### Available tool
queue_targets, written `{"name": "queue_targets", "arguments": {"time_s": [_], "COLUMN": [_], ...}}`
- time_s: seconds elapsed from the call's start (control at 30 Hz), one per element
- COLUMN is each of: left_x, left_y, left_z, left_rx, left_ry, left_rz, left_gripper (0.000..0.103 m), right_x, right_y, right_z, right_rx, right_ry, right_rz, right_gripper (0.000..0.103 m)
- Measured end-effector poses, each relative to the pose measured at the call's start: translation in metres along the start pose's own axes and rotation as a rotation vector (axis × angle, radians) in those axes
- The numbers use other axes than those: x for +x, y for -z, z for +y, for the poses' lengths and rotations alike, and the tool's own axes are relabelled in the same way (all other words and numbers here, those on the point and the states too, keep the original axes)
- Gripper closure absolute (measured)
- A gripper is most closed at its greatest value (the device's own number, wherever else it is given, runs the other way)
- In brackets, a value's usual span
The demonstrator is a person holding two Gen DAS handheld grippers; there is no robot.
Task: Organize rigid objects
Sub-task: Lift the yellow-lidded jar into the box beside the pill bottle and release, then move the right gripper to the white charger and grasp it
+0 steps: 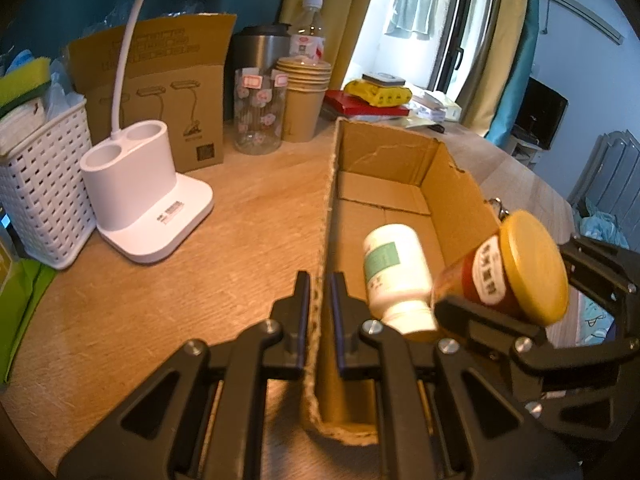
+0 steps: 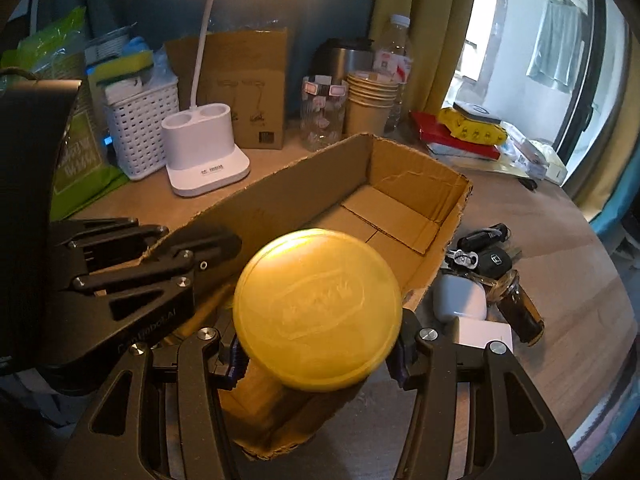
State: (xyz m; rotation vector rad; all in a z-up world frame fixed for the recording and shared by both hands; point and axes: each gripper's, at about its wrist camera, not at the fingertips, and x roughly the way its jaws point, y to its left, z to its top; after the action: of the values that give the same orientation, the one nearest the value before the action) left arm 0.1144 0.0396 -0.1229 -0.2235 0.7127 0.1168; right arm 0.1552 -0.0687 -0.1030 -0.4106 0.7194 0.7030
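One corrugated cardboard box [image 1: 384, 184], left tool [image 1: 320, 300] pinching its wall; one white plastic bottle [image 1: 394, 276] inside; right tool [image 2: 318, 350] clamping one round yellow-lidded jar [image 2: 318, 304]

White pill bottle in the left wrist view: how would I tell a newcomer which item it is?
Find the long open brown cardboard box on the wooden table. The white plastic pill bottle with a pale green label lies on its side inside, cap toward the camera. Unlike the yellow-lidded glass jar in the right claw beside it, nothing grips it.
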Motion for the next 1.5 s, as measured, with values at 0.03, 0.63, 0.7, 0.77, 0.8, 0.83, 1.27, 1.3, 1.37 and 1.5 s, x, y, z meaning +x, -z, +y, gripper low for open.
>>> {"name": "queue_targets", "arguments": {"time_s": [0.03,0.63,0.7,0.77,0.8,0.83,1.27,1.3,1.37,1.5], "left_x": [0.000,0.000,0.000,0.001,0.001,0.001,0.001,0.001,0.001,0.001], "left_y": [0.000,0.000,0.000,-0.001,-0.001,-0.001,0.000,0.000,0.000,0.000], "left_z": [0.000,0.000,0.000,0.000,0.000,0.000,0.000,0.000,0.000,-0.001], "left_rx": [0.000,-0.003,-0.004,-0.003,-0.003,-0.004,-0.004,-0.004,-0.004,-0.003], "left_ry": [0.000,0.000,0.000,0.000,0.000,0.000,0.000,0.000,0.000,0.000], "left_rz": [0.000,0.003,0.004,0.004,0.004,0.004,0.005,0.005,0.005,0.004], "left_gripper": [0.093,0.093,0.093,0.093,0.093,0.093,0.093,0.093,0.093,0.093], "right_x": [0.000,-0.019,-0.009,-0.010,-0.011,-0.011,-0.029,-0.031,-0.037,-0.047], "right_y": [0.000,-0.004,0.002,0.006,0.006,0.006,0.007,0.006,0.005,0.004], "right_z": [0.001,-0.027,-0.029,-0.034,-0.036,-0.037,-0.047,-0.048,-0.051,-0.059], "right_rx": [-0.005,0.079,0.065,0.086,0.099,0.100,0.138,0.139,0.144,0.151], "right_ry": [-0.001,0.047,0.083,0.064,0.055,0.056,0.086,0.090,0.098,0.134], "right_rz": [0.002,-0.082,-0.071,-0.093,-0.096,-0.092,-0.154,-0.163,-0.177,-0.204], "right_gripper": [0.046,0.033,0.032,0.031,0.030,0.030,0.030,0.030,0.030,0.029]}}
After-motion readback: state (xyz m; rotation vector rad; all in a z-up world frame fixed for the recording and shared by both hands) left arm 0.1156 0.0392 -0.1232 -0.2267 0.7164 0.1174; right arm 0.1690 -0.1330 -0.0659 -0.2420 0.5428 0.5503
